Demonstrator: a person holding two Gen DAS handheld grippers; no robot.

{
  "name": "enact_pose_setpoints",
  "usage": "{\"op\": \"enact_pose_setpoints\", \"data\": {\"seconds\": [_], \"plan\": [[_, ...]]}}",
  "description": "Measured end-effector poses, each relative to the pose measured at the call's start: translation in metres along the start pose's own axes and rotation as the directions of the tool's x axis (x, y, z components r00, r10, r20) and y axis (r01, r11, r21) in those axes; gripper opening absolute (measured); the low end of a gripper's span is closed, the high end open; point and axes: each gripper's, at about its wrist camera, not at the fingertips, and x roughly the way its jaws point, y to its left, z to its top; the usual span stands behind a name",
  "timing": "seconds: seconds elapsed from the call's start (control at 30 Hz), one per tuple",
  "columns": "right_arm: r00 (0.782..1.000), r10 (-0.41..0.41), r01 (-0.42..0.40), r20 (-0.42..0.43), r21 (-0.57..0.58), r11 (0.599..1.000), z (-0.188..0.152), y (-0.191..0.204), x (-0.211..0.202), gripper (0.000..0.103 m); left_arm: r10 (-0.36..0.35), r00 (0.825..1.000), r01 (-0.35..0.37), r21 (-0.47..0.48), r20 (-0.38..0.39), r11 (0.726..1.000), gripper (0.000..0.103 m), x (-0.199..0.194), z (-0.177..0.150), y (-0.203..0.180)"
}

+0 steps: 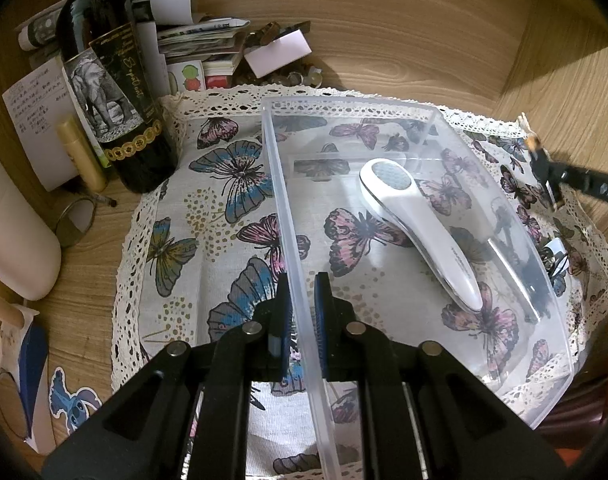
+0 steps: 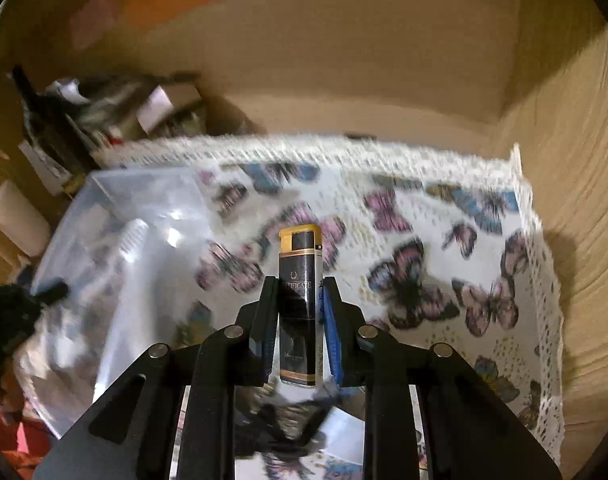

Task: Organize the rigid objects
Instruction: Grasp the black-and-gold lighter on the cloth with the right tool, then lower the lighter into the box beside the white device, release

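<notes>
Clear plastic bin (image 1: 384,104) sits on the butterfly-print cloth (image 1: 207,208), which covers a wooden surface (image 1: 384,32). Left hand-held gripper (image 1: 301,300): jaws drawn together on the bin's left wall, one pad inside, one outside. Inside the bin: white handheld device (image 1: 416,224) lying flat near the middle, head toward the far wall; a dark object against the right wall, too distorted through the plastic to name. Left of the bin: dark wine bottle (image 1: 111,92) upright at the cloth's corner, paper clutter (image 1: 183,36) behind it. Right hand-held gripper (image 2: 297,300): clamped on a black-and-gold lighter (image 2: 298,304), held lengthwise between the pads, gold cap pointing away, above the cloth to the right of the bin. Right wrist view is motion-blurred; lighter appears clear of the cloth.
</notes>
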Motion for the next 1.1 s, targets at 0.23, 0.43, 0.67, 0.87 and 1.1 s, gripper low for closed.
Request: {"op": "enact_pose_setpoints", "data": {"seconds": [0.23, 0.43, 0.67, 0.87, 1.1], "plan": [[0.994, 0.074, -0.068, 0.076, -0.083, 0.994, 0.02, 0.045, -0.007, 0.019, 0.0, 1.0, 0.0, -0.001, 0.001, 1.0, 0.011, 0.0, 0.0, 0.0], [0.987, 0.145, -0.133, 0.065, -0.163, 0.978, 0.024, 0.082, 0.001, 0.019, -0.008, 1.0, 0.008, -0.005, 0.0, 1.0, 0.011, 0.0, 0.001, 0.0], [0.979, 0.205, -0.203, -0.01, -0.194, 0.96, 0.018, 0.111, 0.024, 0.019, -0.017, 1.0, 0.017, -0.001, 0.004, 1.0, 0.012, -0.001, 0.0, 0.0], [0.974, 0.212, -0.225, -0.086, -0.21, 0.951, 0.011, 0.128, 0.045, 0.019, -0.026, 1.0, 0.026, 0.008, 0.004, 1.0, 0.012, -0.002, -0.001, 0.001], [0.964, 0.21, -0.245, -0.164, -0.239, 0.939, 0.005, 0.143, 0.063, 0.019, -0.029, 1.0, 0.029, 0.014, 0.006, 0.999, 0.013, -0.002, -0.001, 0.001]]}}
